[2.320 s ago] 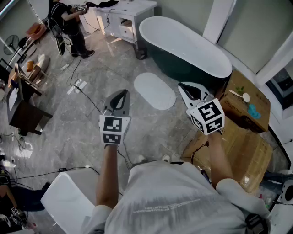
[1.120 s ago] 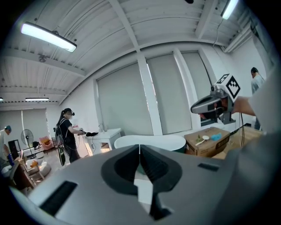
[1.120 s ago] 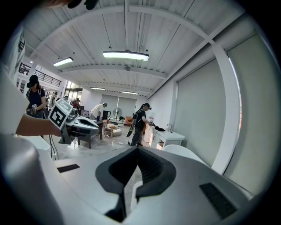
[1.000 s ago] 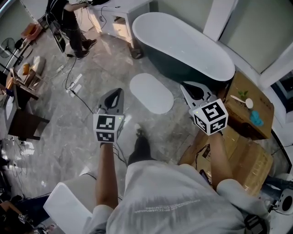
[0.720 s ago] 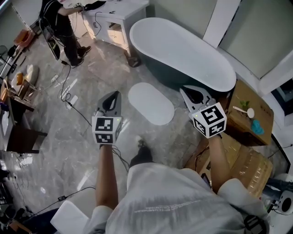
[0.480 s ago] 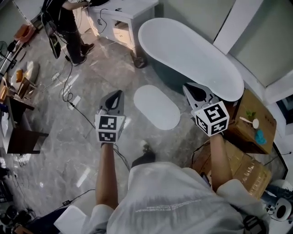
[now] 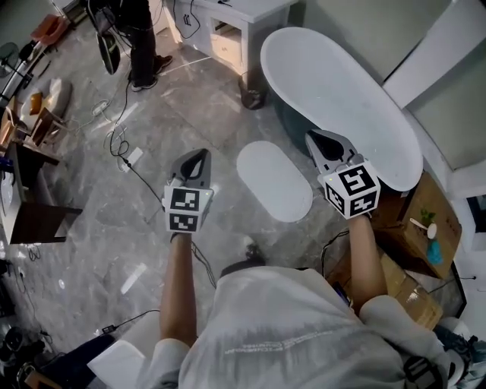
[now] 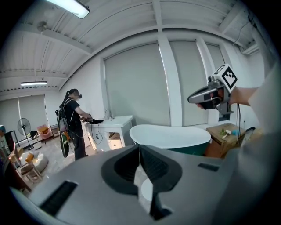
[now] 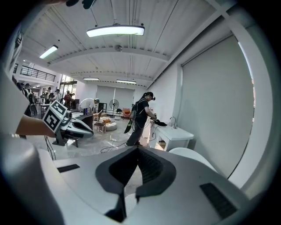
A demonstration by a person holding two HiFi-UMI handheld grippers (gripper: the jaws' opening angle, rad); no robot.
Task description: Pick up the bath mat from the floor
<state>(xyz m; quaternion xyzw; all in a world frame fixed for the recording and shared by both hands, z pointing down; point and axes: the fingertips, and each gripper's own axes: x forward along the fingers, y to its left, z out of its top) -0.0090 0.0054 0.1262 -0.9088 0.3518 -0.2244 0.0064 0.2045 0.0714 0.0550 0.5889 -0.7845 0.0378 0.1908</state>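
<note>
The grey marbled floor [image 7: 83, 220] fills most of the head view, with loose cables [image 7: 120, 138] trailing across it on your left. The white-lined bathtub [image 7: 342, 106] with dark outer walls runs slantwise across the upper right. Cardboard boxes [image 7: 410, 228] sit against its near end, on your right. At the top edge stands a white vanity unit [image 7: 250, 11], and beside it a person in dark clothes [image 7: 140, 34].

The bath mat [image 7: 275, 181], a pale oval, lies flat on the floor just beside the tub's dark flank, with its long side running along the tub. Nothing rests on it and neither gripper touches it.

You hold both grippers up in front of you, well above the floor. In the head view the mat shows between them, nearer your right one. Your left gripper [image 7: 199, 156] points forward over bare floor to the left of the mat. Its jaws are pressed together with nothing between them, and its own view looks level across the room at the tub rather than down at the mat. Your right gripper [image 7: 317, 138] has its tips over the tub's near wall, just right of the mat's far end. Its jaws are likewise closed tight and empty, and its view looks out over the vanity unit and the standing person, not at the floor.
</note>
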